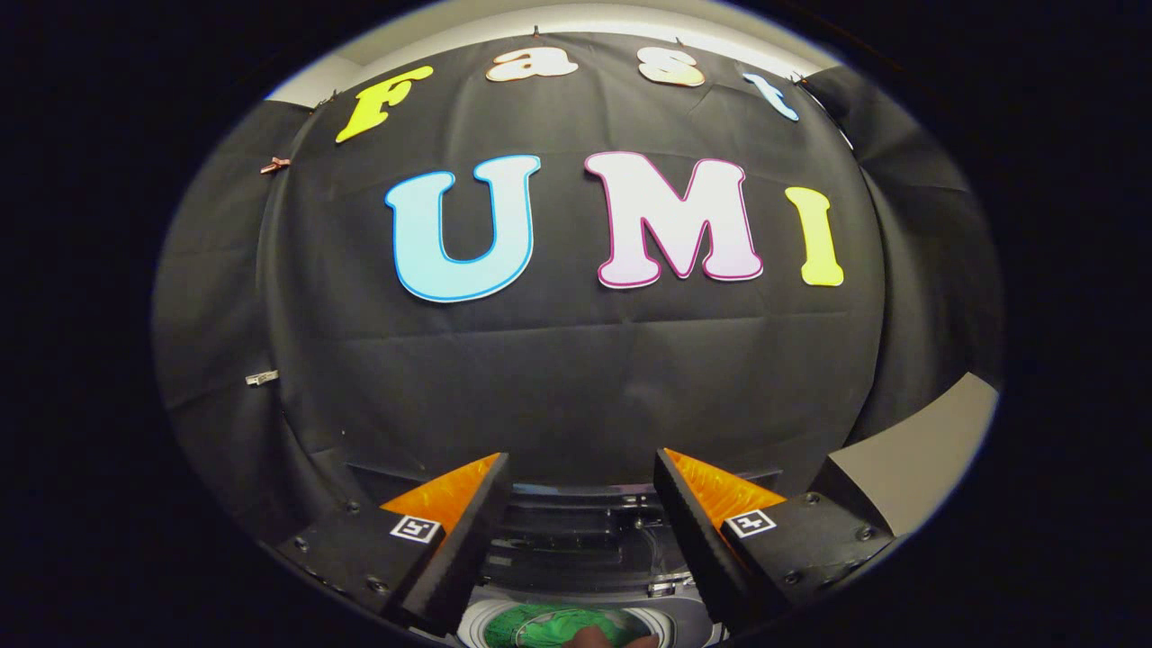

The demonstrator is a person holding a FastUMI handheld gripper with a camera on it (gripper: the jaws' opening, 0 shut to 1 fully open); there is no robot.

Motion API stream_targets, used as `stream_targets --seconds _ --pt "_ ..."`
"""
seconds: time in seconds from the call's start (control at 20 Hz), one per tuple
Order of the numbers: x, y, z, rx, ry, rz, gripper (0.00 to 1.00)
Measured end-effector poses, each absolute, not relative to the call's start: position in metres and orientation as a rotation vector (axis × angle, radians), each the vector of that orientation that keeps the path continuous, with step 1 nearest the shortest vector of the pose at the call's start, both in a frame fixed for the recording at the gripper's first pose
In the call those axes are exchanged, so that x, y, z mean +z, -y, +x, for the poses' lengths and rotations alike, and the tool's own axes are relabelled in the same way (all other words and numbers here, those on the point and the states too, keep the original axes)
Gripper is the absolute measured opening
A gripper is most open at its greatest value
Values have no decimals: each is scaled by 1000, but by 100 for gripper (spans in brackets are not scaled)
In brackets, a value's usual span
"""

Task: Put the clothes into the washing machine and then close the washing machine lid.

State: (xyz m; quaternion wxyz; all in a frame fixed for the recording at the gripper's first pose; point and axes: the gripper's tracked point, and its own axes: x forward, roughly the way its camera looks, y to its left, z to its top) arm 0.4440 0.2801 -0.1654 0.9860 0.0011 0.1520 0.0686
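My gripper [580, 477] is open, its two fingers spread wide with nothing between them. It is raised and faces the black cloth wall. Low between the fingers I see the washing machine [576, 540], its dark back part and raised lid behind a round light-rimmed drum opening. Green clothing [549, 625] lies inside the drum. A small brownish thing [598, 637] shows at the drum's near rim; I cannot tell what it is.
A grey panel or box [909, 459] stands to the right of the machine, beyond the right finger. The black cloth wall [576, 378] hangs close behind the machine. A small white clip [261, 378] is fixed to the cloth on the left.
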Motion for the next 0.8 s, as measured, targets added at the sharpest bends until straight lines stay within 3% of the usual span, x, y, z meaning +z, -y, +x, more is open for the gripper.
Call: stream_targets --seconds 0.8 --pt "-218 -293 493 115 -468 -57 100"
